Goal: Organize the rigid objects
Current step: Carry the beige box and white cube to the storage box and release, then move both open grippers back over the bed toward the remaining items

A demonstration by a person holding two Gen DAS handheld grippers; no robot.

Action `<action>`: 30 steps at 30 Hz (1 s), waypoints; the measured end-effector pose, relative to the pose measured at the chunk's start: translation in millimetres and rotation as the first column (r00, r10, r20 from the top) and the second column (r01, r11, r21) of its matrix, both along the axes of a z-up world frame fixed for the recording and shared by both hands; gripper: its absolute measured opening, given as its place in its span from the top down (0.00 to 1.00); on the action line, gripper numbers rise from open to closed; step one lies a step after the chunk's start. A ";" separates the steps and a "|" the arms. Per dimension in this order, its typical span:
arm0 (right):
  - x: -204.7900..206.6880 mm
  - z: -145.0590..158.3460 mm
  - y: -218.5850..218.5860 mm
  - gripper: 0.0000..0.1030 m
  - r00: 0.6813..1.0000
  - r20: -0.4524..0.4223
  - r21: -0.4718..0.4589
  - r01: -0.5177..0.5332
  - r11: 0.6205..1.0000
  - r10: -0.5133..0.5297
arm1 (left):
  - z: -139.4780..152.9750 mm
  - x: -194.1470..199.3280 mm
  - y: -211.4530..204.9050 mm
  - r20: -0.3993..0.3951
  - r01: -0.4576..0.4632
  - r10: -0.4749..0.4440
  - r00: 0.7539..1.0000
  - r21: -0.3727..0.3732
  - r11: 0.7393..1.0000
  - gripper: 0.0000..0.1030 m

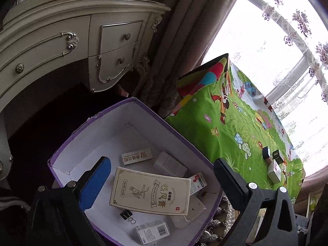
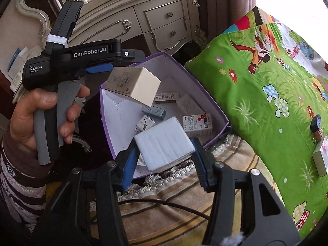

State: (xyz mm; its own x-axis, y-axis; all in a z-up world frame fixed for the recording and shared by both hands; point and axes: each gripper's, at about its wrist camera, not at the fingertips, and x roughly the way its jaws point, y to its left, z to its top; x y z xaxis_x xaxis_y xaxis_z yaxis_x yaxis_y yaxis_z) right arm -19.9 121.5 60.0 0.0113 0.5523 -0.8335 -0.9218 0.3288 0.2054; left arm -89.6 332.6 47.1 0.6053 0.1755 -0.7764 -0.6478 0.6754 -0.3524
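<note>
Small cartons (image 1: pixel 137 156) in box (image 1: pixel 155 112), seemingly beside bed (image 1: pixel 229 127).

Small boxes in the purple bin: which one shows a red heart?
The white box with the red heart lies against the purple bin's wall nearest the green cloth; the others lack red hearts.

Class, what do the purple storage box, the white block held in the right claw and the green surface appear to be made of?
Purple storage box: likely cardboard, matte white inside; creased corners and a frayed rim.
White block held in the right claw: probably foam, though wrapping is possible; soft ribbed matte surface.
Green surface: printed fabric with a slight sheen; soft folds and cartoon print.
</note>
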 end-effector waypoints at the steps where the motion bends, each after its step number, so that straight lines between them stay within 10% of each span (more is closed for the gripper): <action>1: -4.9 -1.3 4.7 0.46 1.000 -0.007 0.002 -0.018 1.000 0.018 | 0.8 -1.0 0.8 0.006 -0.003 0.003 1.000 0.002 1.000 0.01; 7: -16.1 -6.9 13.0 0.22 0.999 0.027 -0.039 -0.034 0.999 0.035 | 1.7 -3.0 2.0 0.032 -0.019 0.018 0.999 0.013 1.000 0.01; 14: 11.2 -4.5 -4.6 0.22 0.999 0.000 -0.032 0.051 0.998 -0.051 | 9.3 12.9 -22.9 0.011 0.062 -0.064 0.998 0.172 0.983 0.01; 30: 85.3 -1.6 -75.0 0.22 0.959 -0.011 0.015 0.282 0.959 -0.282 | 13.6 59.0 -66.9 0.010 0.206 -0.209 0.978 0.126 0.970 0.01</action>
